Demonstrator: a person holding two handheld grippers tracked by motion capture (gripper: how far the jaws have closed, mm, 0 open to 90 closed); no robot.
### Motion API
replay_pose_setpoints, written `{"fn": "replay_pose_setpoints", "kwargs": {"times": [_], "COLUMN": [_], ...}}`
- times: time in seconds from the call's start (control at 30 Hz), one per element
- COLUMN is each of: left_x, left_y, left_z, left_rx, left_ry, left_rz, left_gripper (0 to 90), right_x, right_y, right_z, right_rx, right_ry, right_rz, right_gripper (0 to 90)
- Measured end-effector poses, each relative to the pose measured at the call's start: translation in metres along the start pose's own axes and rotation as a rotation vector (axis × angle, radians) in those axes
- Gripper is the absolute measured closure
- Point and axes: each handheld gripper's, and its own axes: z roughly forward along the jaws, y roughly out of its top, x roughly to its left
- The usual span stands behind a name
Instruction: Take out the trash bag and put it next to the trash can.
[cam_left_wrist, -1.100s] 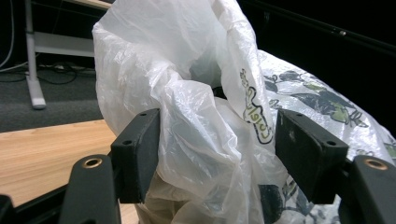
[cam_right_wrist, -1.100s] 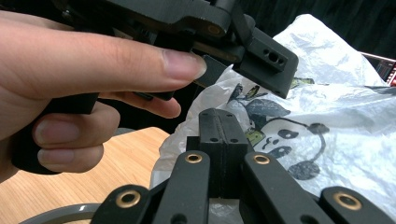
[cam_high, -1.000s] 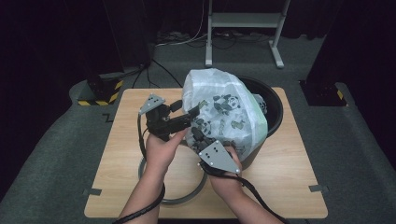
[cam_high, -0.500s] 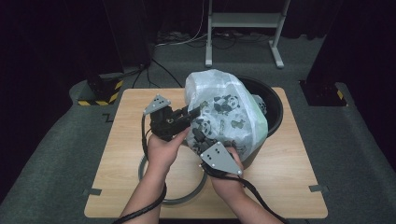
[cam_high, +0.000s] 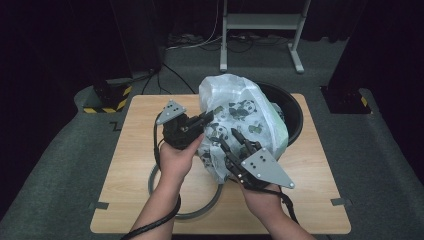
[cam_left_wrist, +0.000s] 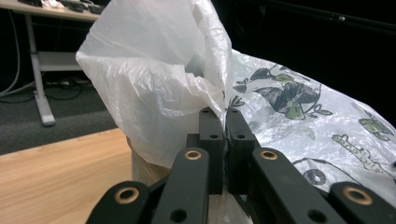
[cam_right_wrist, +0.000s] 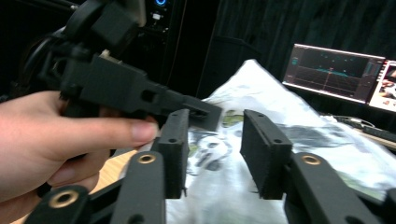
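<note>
Table: wooden table (cam_high: 135, 150) is standing on grey carpet, dark curtains behind.
Left hand-held gripper (cam_high: 209, 118): is clamping the plastic bag (cam_high: 240, 115), jaws together.
Right hand-held gripper (cam_high: 240, 142): is hovering beside the bag, jaws just opening, nothing between.

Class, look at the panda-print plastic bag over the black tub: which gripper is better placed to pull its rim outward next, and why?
Left. The left gripper is shut on the bag, pinching a fold of film, while the right gripper has just been opening, nothing between its jaws.
</note>
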Motion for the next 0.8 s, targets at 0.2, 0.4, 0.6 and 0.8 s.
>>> {"fn": "replay_pose_setpoints", "kwargs": {"times": [0.2,0.4,0.6,0.8], "left_x": [-0.001,-0.002,-0.006,-0.011], "left_y": [0.0,0.003,0.007,0.013], "left_z": [0.001,0.002,0.002,0.002], "left_rx": [-0.024,-0.037,-0.068,-0.097], "left_ry": [0.012,0.017,0.02,0.02], "left_rz": [0.011,0.011,0.021,0.04], "left_gripper": [88.0,88.2,88.3,88.6], "right_x": [-0.015,-0.034,-0.058,-0.075], "right_y": [0.005,0.006,0.005,0.001], "right_z": [-0.011,-0.022,-0.037,-0.049], "right_rx": [0.018,0.045,0.056,0.057], "right_ry": [-0.017,0.001,-0.045,-0.097], "right_rz": [0.015,0.02,0.05,0.042], "right_gripper": [54.1,47.7,40.4,36.2]}}
